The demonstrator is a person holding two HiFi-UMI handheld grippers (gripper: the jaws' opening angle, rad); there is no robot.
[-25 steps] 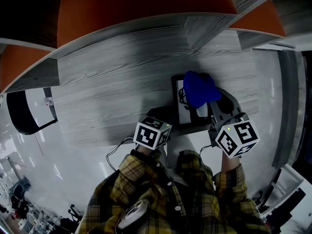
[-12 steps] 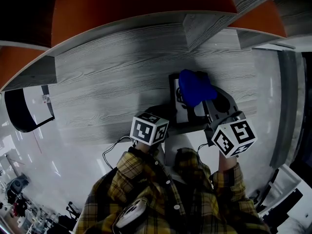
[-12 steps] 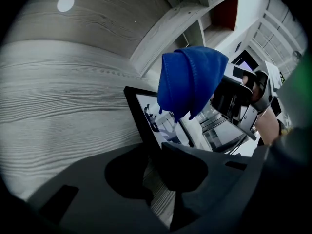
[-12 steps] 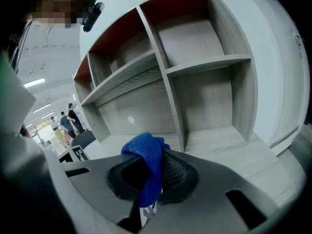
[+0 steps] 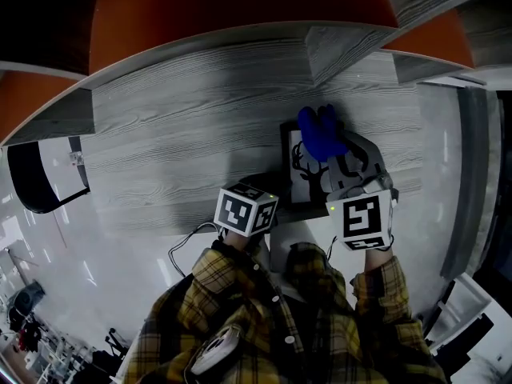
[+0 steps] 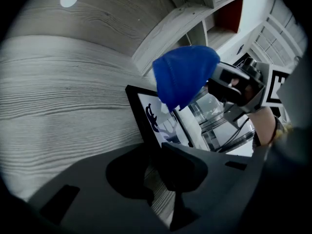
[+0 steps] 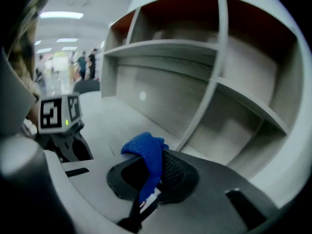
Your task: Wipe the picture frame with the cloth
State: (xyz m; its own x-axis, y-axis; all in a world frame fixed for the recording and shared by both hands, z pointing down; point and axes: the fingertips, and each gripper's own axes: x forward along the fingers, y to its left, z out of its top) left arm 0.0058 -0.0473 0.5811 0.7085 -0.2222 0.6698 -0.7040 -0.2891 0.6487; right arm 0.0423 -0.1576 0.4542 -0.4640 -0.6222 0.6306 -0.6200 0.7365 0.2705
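Eyes on the black-rimmed picture frame (image 5: 298, 178), white print with a dark deer on it, sitting at the near edge of the grey wood-grain tabletop (image 5: 176, 126). From the head view it is hard to say whether it lies flat or leans up. The left gripper view shows its face (image 6: 155, 118) angled up off the boards.

On the frame's far right corner sits the blue woven cloth (image 5: 320, 133), bunched into a rounded wad. In the left gripper view the cloth (image 6: 183, 77) is pressed against the upper part of the print. The right gripper (image 5: 336, 157) has it: its own view shows the jaws pinched together on a fold of the cloth (image 7: 146, 152), with the rest spilling over the top of the jaw pads.

Over to the left gripper (image 5: 268, 189) at the frame's near left corner. Its jaws (image 6: 153, 167) are closed down on the black rim, and the frame's edge runs straight in between them.

The two grippers sit side by side, the left gripper's marker cube (image 7: 57, 112) showing just beside the right one. Yellow plaid sleeves (image 5: 240, 294) lead back from both. Behind the tabletop rises a grey shelf unit (image 7: 224, 57) with red-backed compartments.
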